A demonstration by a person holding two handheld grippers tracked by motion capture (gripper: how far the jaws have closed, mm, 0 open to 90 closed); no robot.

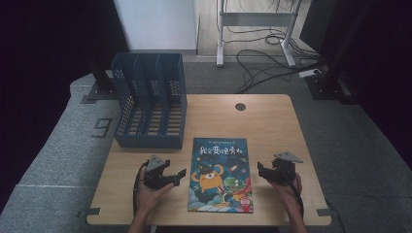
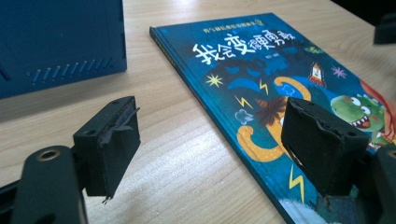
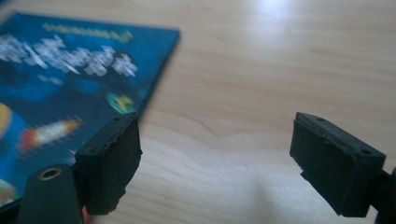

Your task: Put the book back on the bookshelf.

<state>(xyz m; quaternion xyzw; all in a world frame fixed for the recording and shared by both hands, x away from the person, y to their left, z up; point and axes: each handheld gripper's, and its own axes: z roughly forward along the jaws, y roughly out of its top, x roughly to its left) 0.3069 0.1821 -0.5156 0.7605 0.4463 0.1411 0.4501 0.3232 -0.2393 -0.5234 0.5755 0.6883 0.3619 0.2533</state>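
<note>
Blue picture book [image 1: 221, 174], Chinese title, between two open claws.

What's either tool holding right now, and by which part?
Nothing. The left tool and the right tool are both open, flanking the book that lies flat on the table.

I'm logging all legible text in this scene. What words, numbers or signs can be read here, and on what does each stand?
"我会变勇敢": title on the picture book's cover.
"9": marking on the grey floor mat left of the table.
Small line above the title, and the red badge at the cover's lower corner: too small to read.
</note>
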